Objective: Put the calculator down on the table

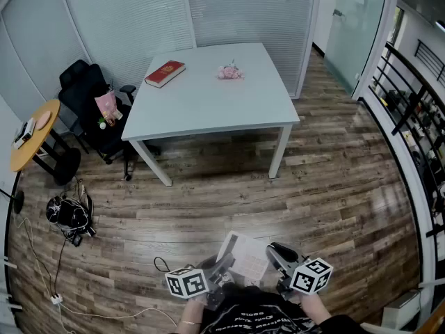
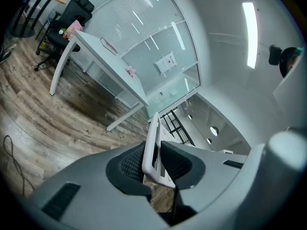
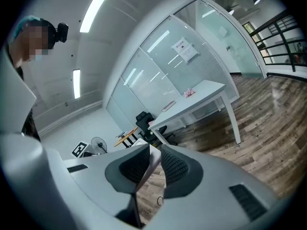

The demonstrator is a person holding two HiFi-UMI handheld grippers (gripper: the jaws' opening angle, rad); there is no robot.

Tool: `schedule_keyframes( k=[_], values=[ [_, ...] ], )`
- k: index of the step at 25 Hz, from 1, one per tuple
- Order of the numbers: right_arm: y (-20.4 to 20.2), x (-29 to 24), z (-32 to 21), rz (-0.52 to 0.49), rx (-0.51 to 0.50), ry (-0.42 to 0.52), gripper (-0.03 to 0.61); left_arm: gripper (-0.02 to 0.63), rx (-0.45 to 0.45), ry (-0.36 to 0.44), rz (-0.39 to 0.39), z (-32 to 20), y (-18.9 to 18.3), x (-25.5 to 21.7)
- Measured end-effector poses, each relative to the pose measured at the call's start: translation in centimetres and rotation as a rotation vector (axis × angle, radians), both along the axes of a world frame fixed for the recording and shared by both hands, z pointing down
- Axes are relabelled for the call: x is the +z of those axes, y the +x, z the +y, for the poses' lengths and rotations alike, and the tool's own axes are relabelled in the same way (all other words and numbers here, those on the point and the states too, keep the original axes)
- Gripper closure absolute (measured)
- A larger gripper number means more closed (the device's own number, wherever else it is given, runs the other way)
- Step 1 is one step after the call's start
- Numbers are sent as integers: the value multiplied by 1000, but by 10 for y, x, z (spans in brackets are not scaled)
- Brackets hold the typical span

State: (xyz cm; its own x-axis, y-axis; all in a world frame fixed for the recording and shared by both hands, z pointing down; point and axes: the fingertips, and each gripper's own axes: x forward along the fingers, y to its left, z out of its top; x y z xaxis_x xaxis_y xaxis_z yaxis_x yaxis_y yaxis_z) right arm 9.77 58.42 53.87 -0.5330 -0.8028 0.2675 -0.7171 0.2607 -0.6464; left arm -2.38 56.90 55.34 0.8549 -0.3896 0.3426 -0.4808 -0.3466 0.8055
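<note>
The calculator (image 1: 245, 256) is a flat white slab held low in the head view, above the wooden floor and close to the person's body. My left gripper (image 1: 222, 263) is shut on its left edge, and my right gripper (image 1: 276, 255) is shut on its right edge. In the left gripper view the calculator (image 2: 153, 145) stands edge-on between the ribbed black pads (image 2: 130, 166). The right gripper view shows its thin white edge (image 3: 152, 161) pinched the same way. The white table (image 1: 229, 106) stands some way ahead across the floor.
A red book (image 1: 165, 73) and a small pink thing (image 1: 229, 72) lie on the table's far part. To the left are a black office chair (image 1: 87, 106) with a pink bag, a round yellow side table (image 1: 31, 134), a dark bag (image 1: 67, 214) and cables on the floor.
</note>
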Motion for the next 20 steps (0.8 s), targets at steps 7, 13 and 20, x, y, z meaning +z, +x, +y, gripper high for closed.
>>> schedule_keyframes(
  k=[7,13,20],
  values=[
    [-12,3,10,7,-12,5,497,518,-5,13,3,10,-12,2],
    [-23,-4,-1,22,-6,24,495,518,-10,27,25,1,-23,-3],
    [-49,1,-19,54,-1,24,489,520,3,42,31,-16,-48,-1]
  ],
)
